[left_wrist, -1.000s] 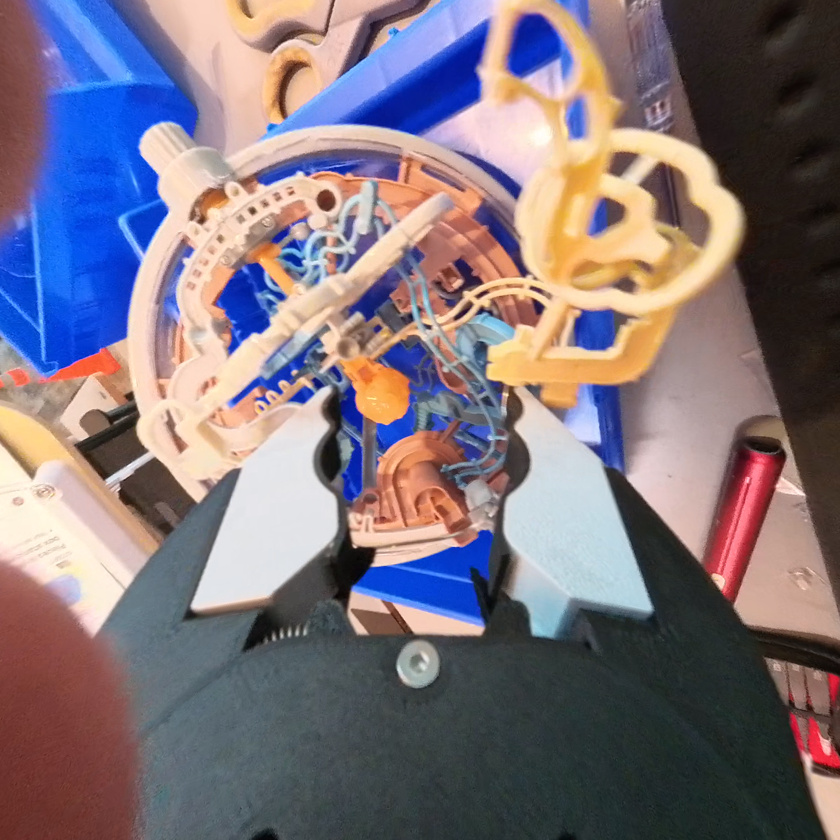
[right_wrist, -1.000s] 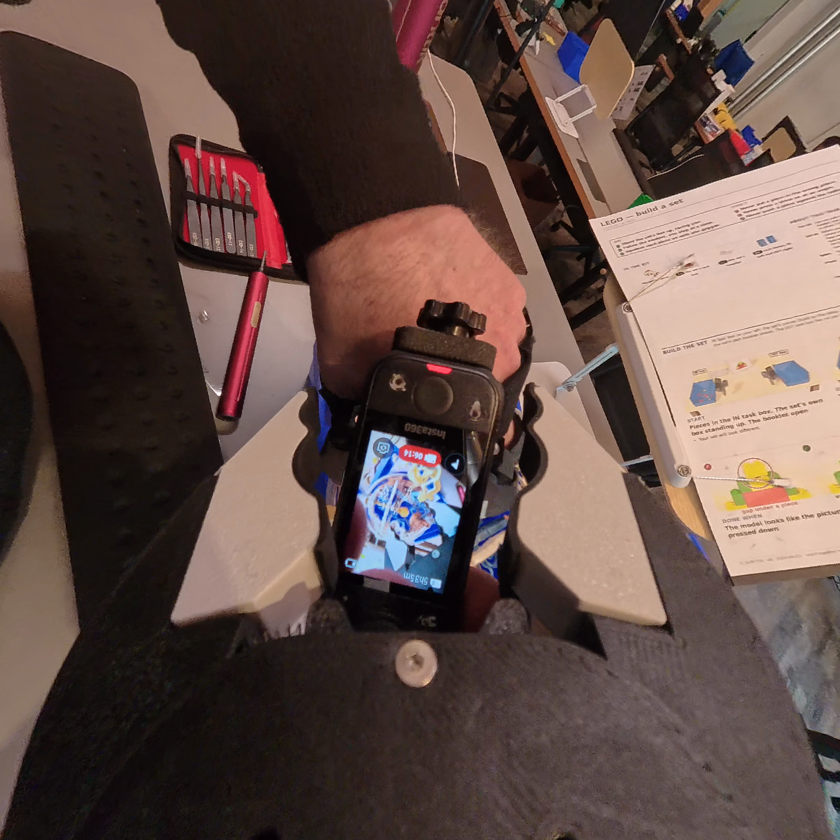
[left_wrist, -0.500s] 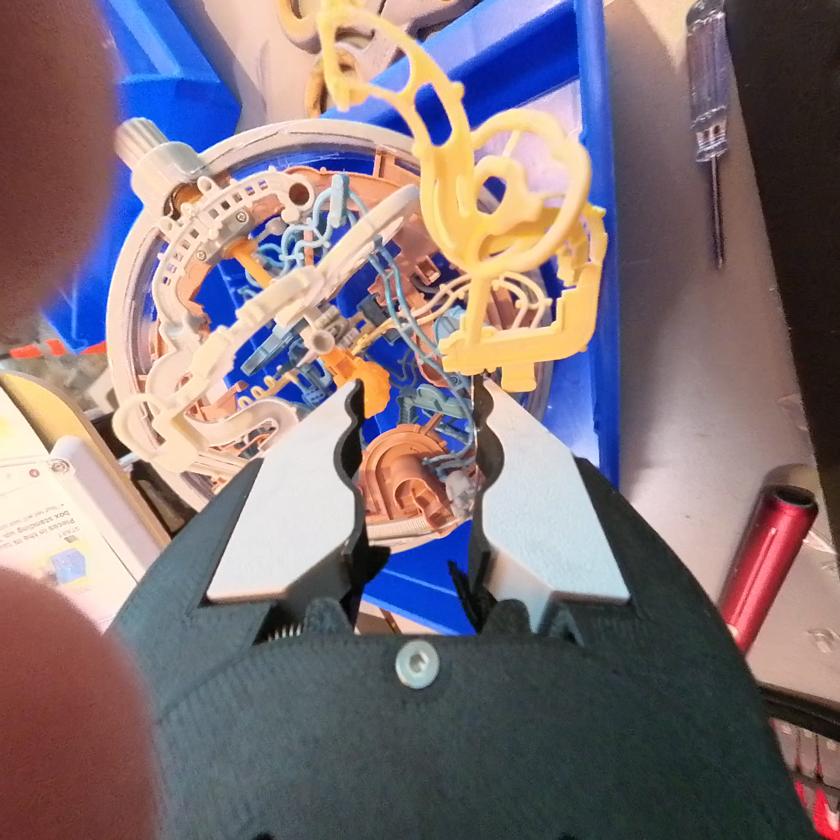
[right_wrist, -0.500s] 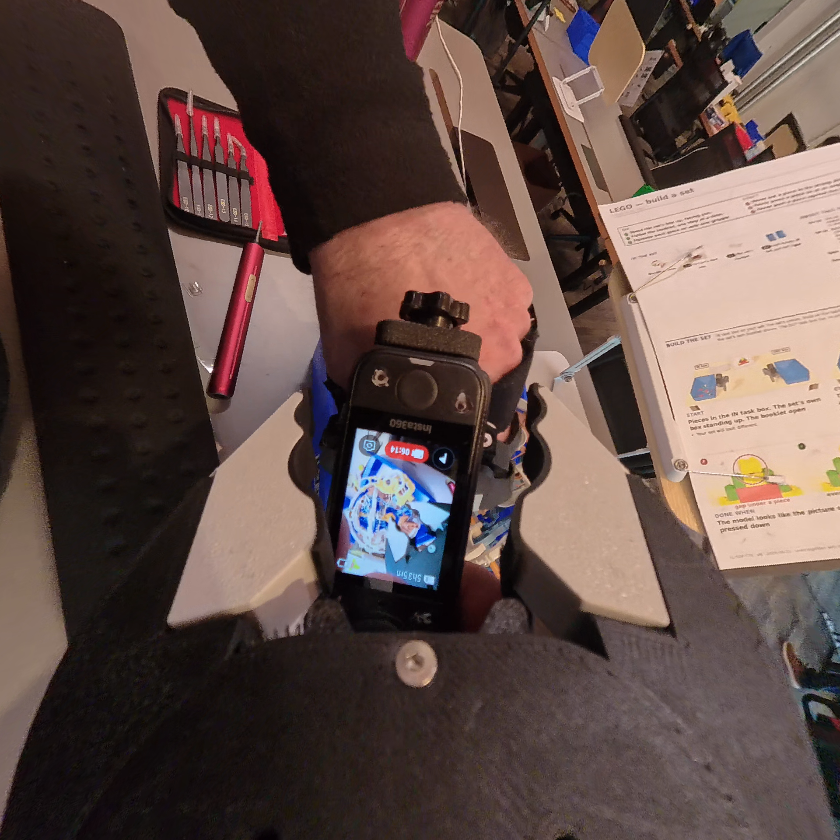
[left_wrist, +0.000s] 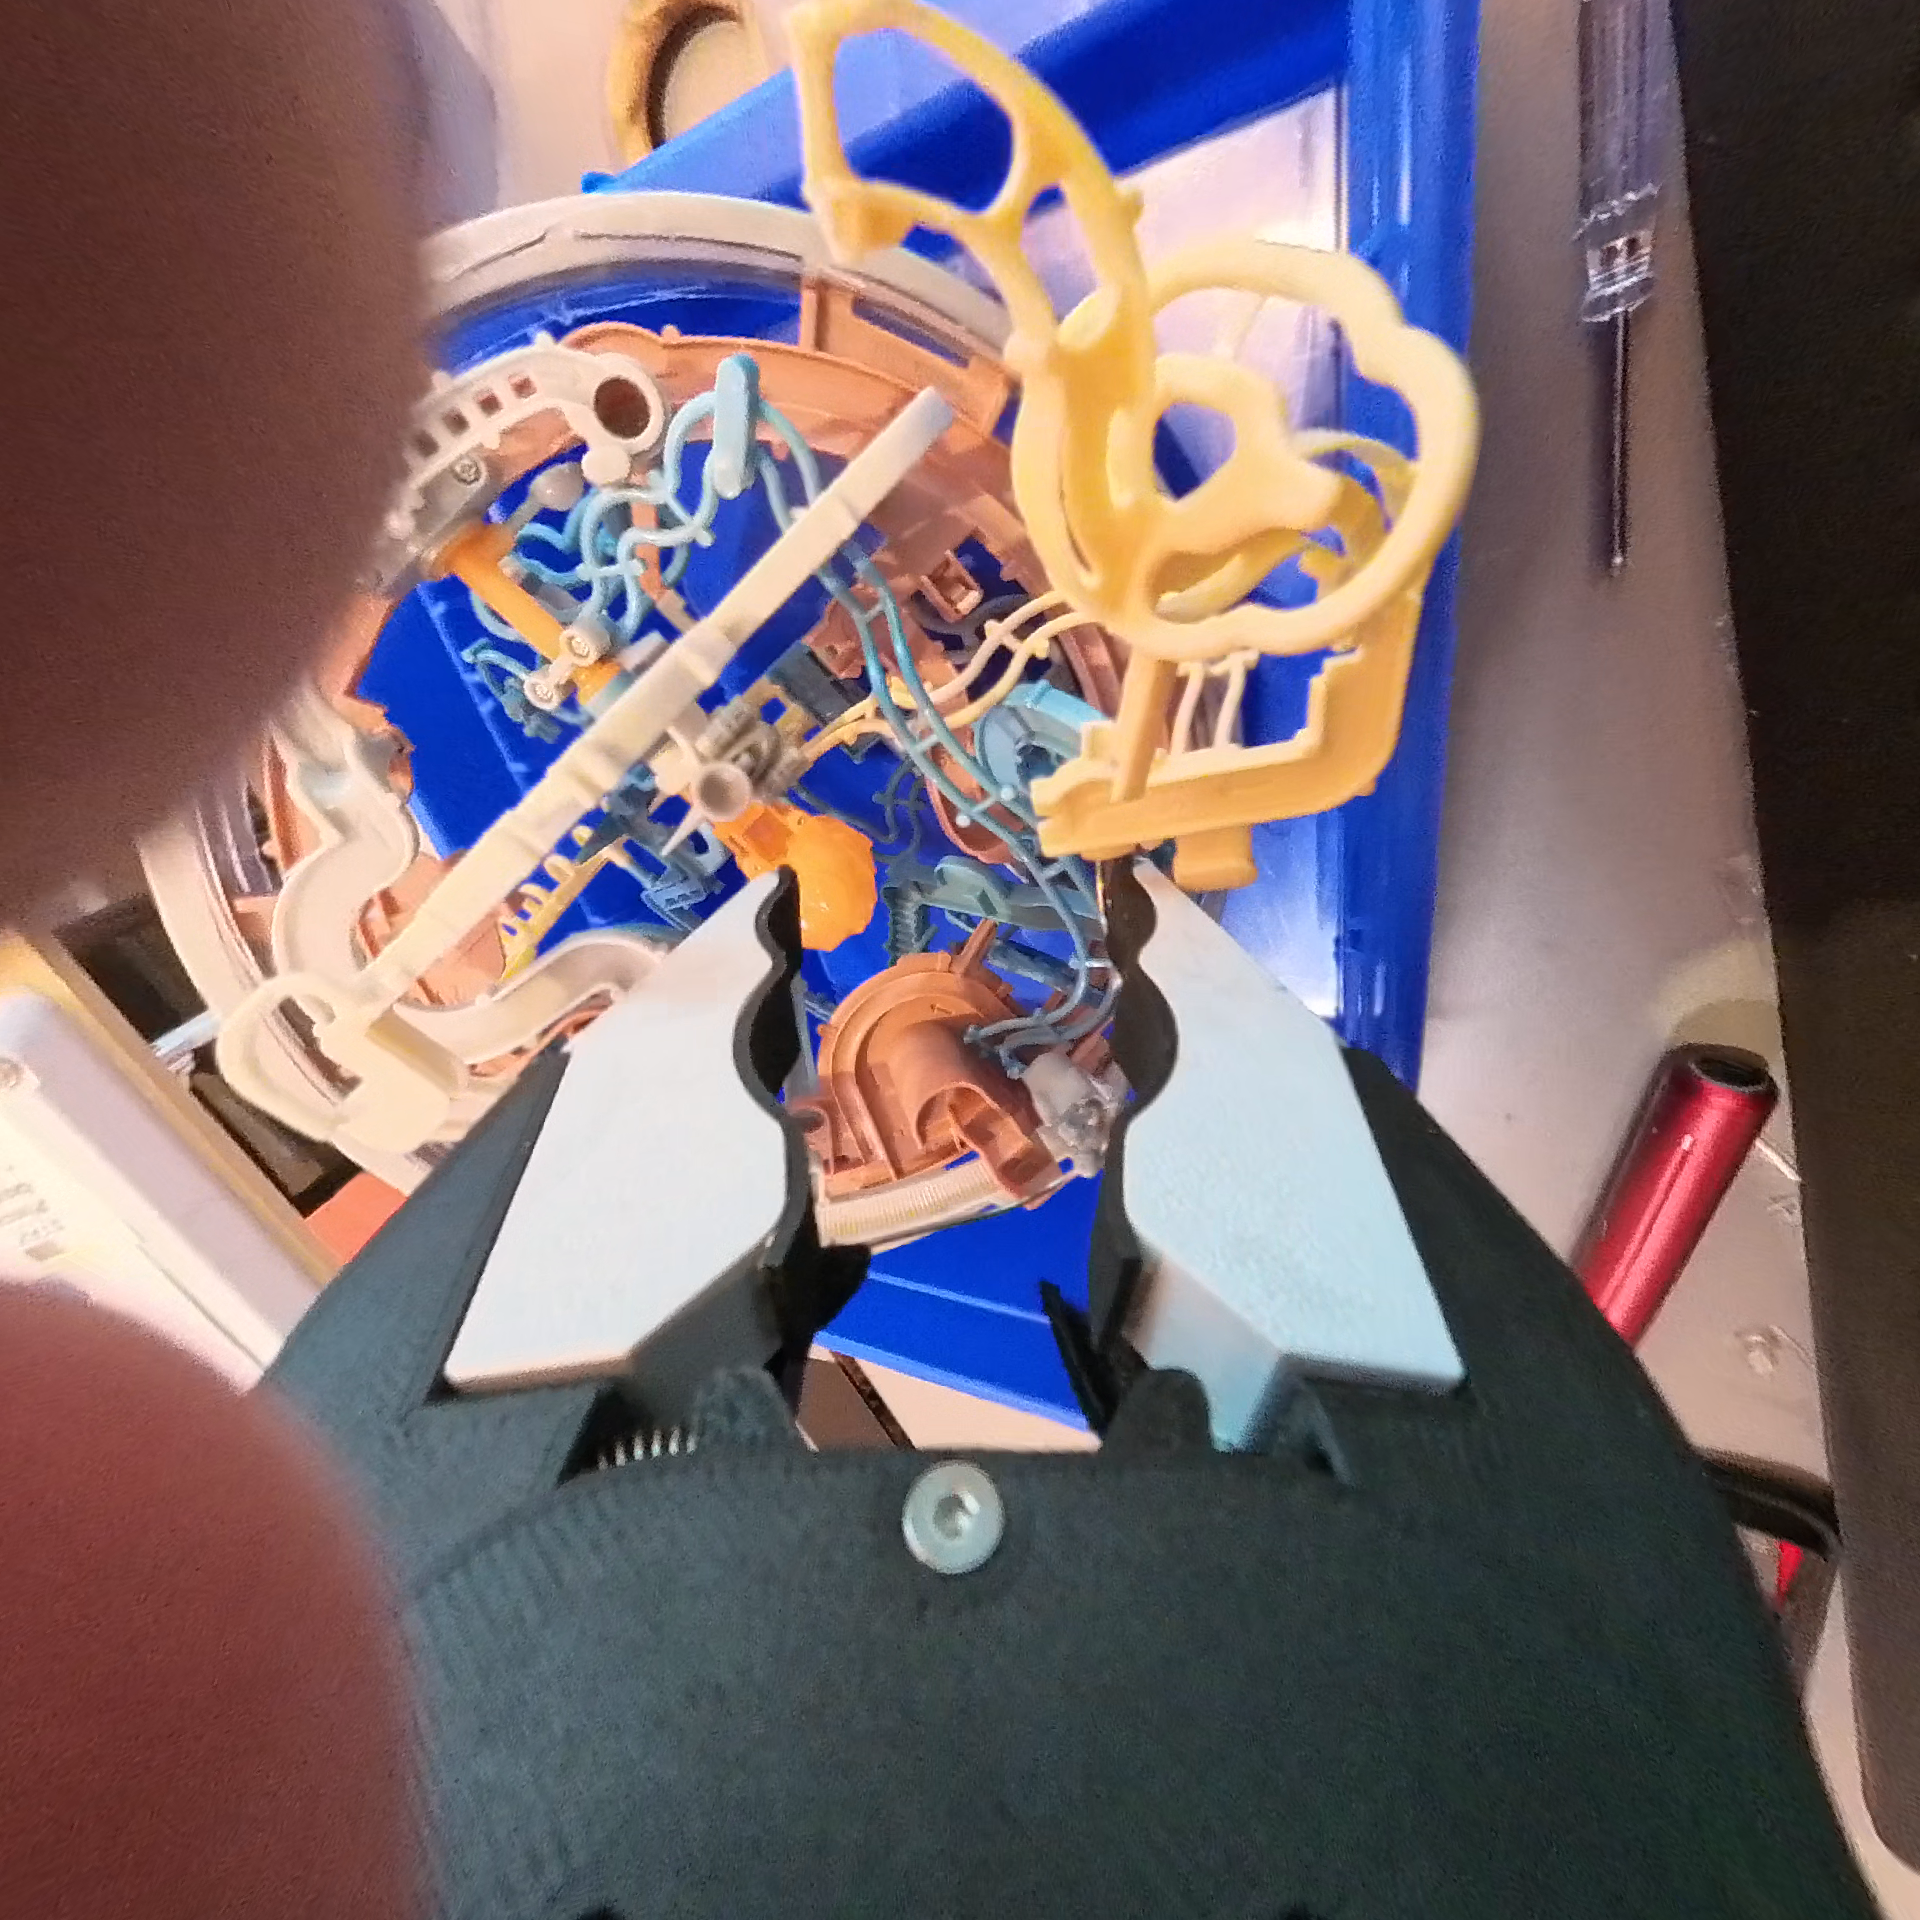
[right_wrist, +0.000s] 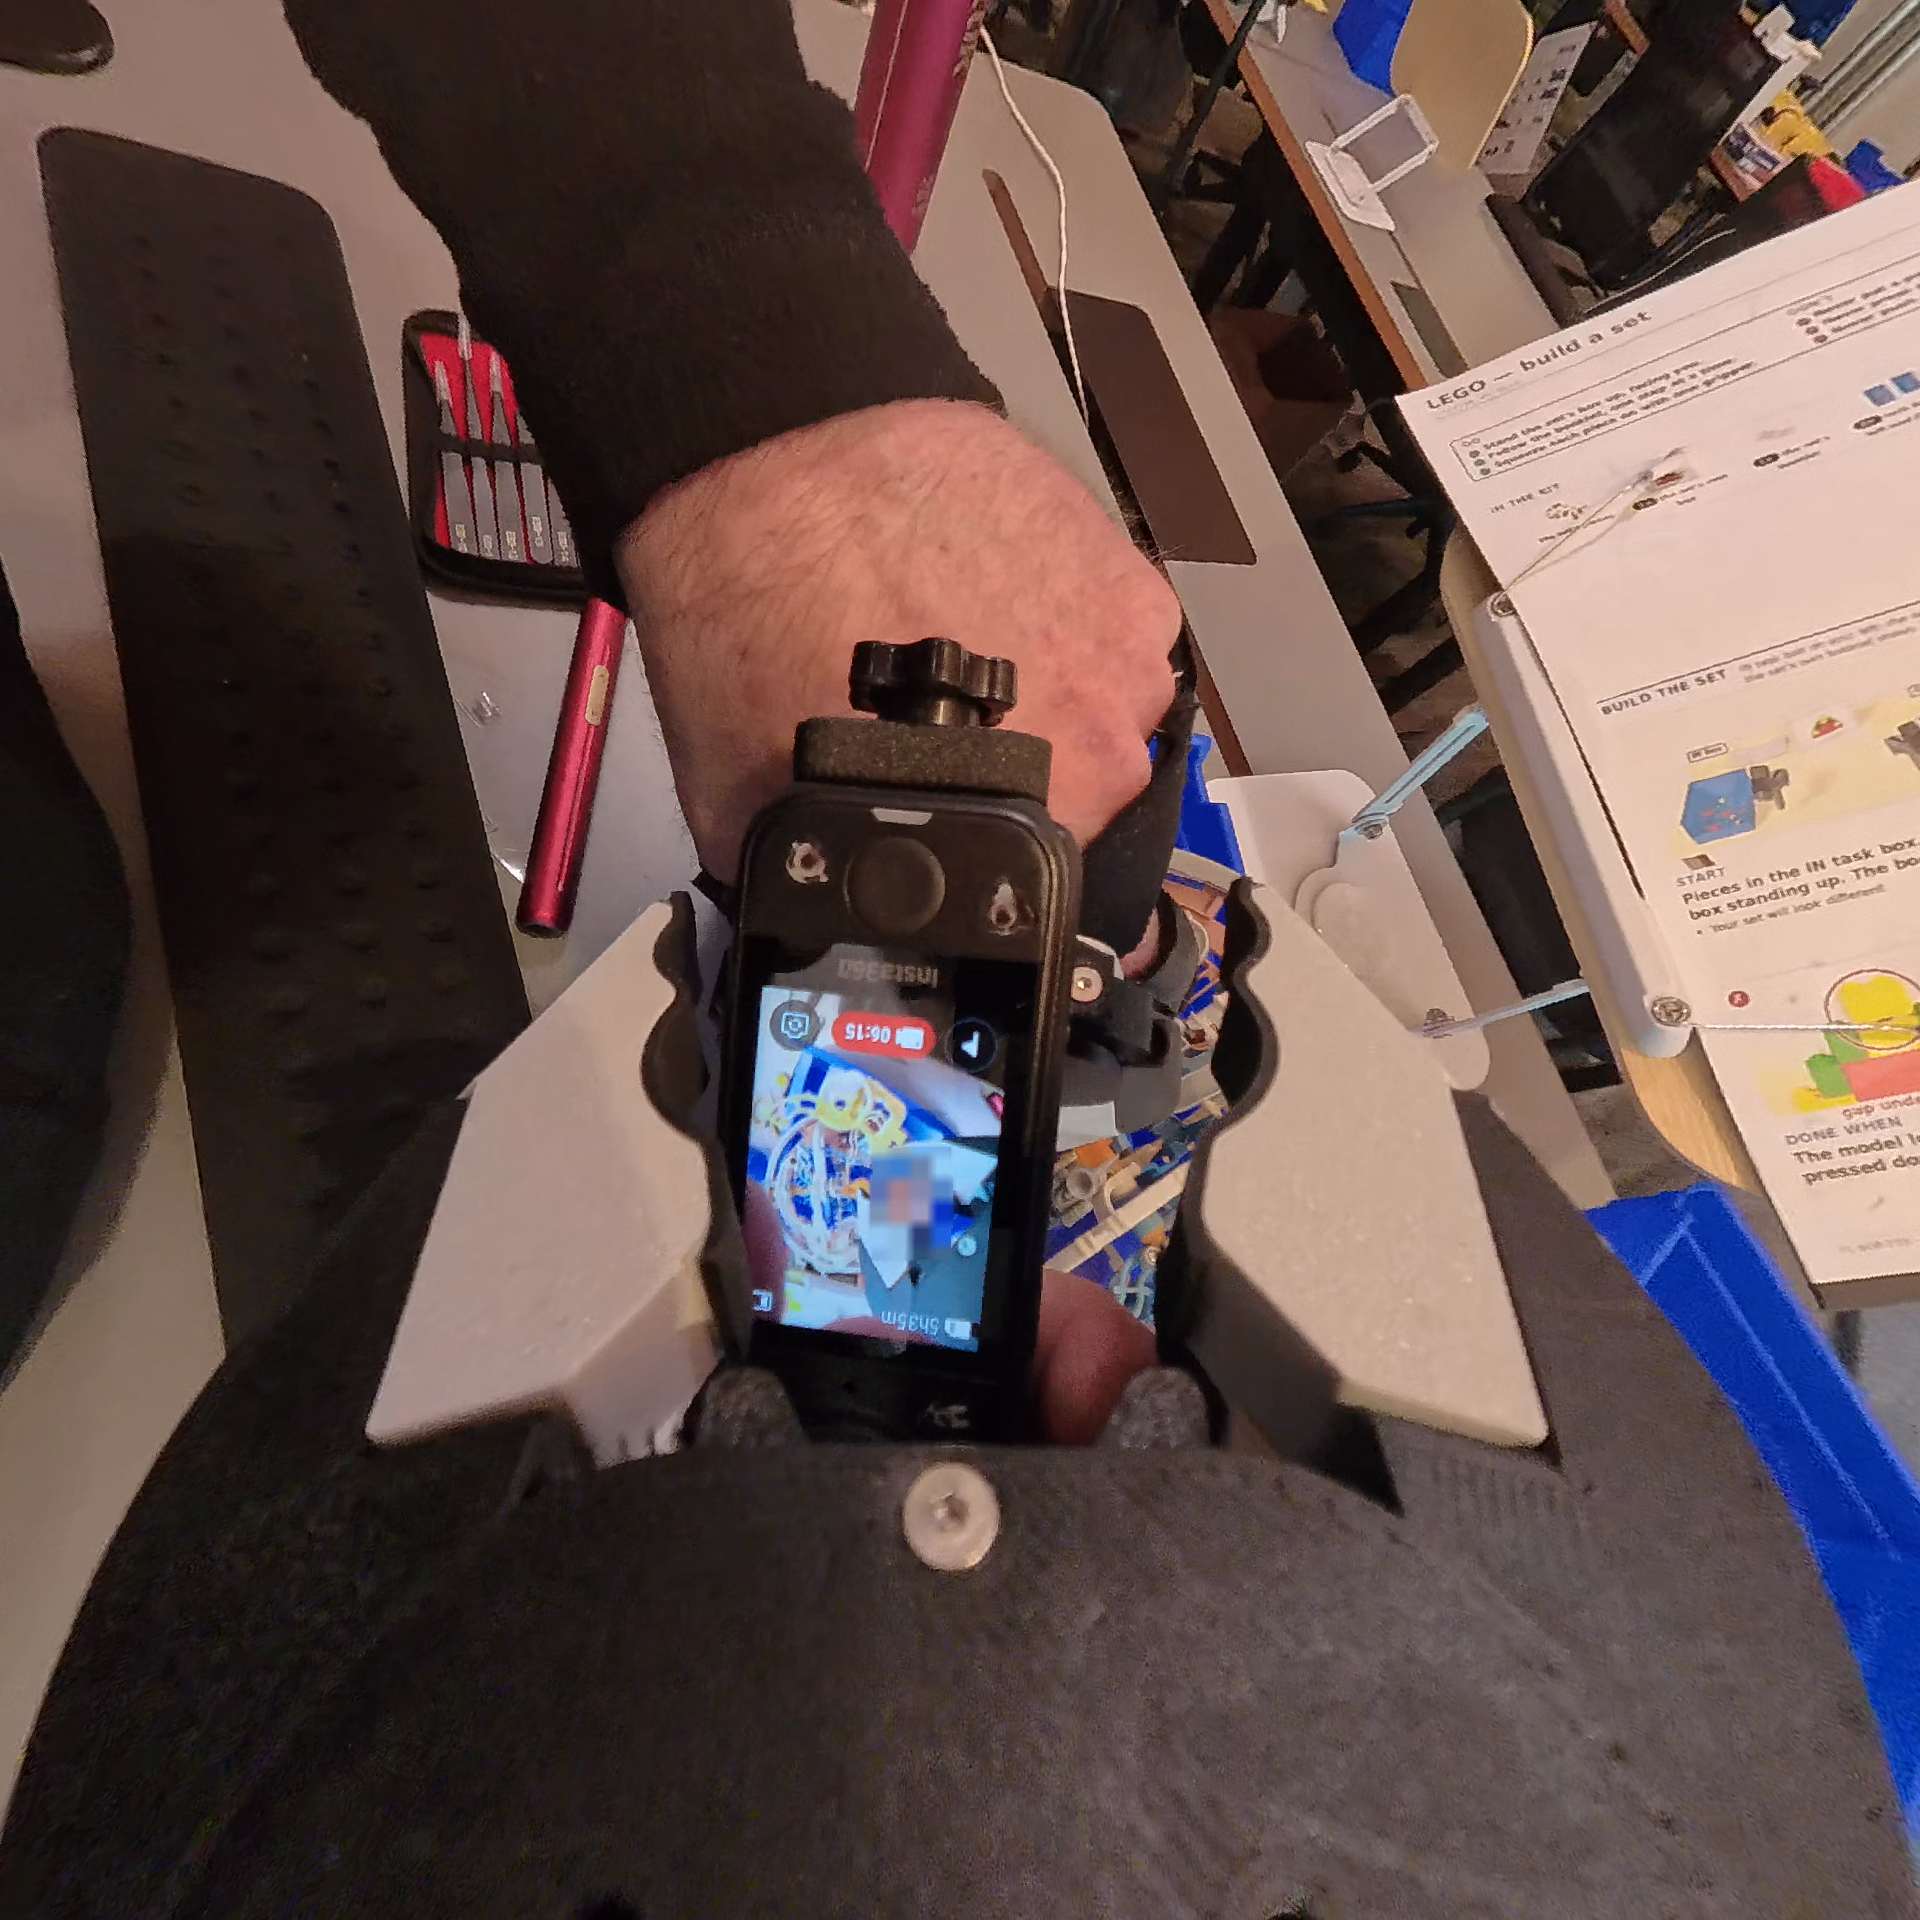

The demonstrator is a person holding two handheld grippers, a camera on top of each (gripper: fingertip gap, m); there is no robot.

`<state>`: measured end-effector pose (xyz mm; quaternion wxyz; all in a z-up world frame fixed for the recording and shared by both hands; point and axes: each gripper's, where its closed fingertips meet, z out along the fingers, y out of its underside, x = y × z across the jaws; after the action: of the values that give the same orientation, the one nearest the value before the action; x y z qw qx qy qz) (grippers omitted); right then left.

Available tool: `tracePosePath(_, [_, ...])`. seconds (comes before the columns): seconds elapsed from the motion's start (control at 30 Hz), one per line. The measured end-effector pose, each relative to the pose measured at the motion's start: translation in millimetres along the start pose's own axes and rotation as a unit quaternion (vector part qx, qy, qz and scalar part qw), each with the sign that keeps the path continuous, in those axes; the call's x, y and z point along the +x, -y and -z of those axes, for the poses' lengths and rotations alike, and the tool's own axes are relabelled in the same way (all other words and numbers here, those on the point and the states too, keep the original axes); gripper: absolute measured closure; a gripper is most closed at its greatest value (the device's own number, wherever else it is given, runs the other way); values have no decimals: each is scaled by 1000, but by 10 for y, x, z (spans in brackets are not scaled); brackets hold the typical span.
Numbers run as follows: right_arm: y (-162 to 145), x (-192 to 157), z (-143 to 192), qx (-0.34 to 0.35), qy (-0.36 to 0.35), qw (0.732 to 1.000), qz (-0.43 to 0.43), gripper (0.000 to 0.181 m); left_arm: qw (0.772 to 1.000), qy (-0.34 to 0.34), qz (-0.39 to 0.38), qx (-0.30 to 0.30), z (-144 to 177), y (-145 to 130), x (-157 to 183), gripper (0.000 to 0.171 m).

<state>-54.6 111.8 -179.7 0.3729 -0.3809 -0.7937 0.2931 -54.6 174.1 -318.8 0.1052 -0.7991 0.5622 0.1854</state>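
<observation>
A clear round maze ball (left_wrist: pixel 727 634) with white, brown, blue and orange tracks lies over a blue bin (left_wrist: pixel 1392 727). My left gripper (left_wrist: pixel 956 878) is right in front of the ball's lower rim, jaws apart, with a brown track piece (left_wrist: pixel 925 1101) showing in the gap. A yellow looped plastic piece (left_wrist: pixel 1164 499) stands just above my right fingertip; I cannot tell whether it belongs to the ball. My right gripper (right_wrist: pixel 961 904) is wide open and empty just behind the left gripper's camera (right_wrist: pixel 894 1039), which a bare hand (right_wrist: pixel 883 582) holds.
Blurred fingers (left_wrist: pixel 187 436) cover the left of the left wrist view. A red pen-like tool (left_wrist: pixel 1673 1174) and a screwdriver (left_wrist: pixel 1605 260) lie right of the bin. The right wrist view shows a red tweezer case (right_wrist: pixel 488 488), a black mat (right_wrist: pixel 260 623), an instruction sheet (right_wrist: pixel 1714 727) and the bin's corner (right_wrist: pixel 1766 1403).
My left jaws have narrowed and moved closer to the ball. The yellow piece swung left, then partly back. The right gripper shifted, bringing the blue bin's corner into its view.
</observation>
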Motion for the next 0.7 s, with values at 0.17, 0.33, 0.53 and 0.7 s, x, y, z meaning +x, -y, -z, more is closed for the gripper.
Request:
tracePosePath(0.17, [-33, 134, 34, 41, 44, 996, -65, 83, 997, -78, 7, -24, -8, -34, 109, 124])
tracePosePath(0.33, [-56, 249, 28, 59, 48, 993, -94, 85, 994, -111, 5, -21, -35, -40, 110, 122])
tracePosePath(0.53, [-87, 279, 23, 54, 44, 993, -97, 88, 993, -112, 8, -23, -42, -25, 94, 118])
tracePosePath(0.7, [-132, 232, -1, 48, 55, 992, -103, 95, 991, -118, -2, -59, -20, -100, 103, 117])
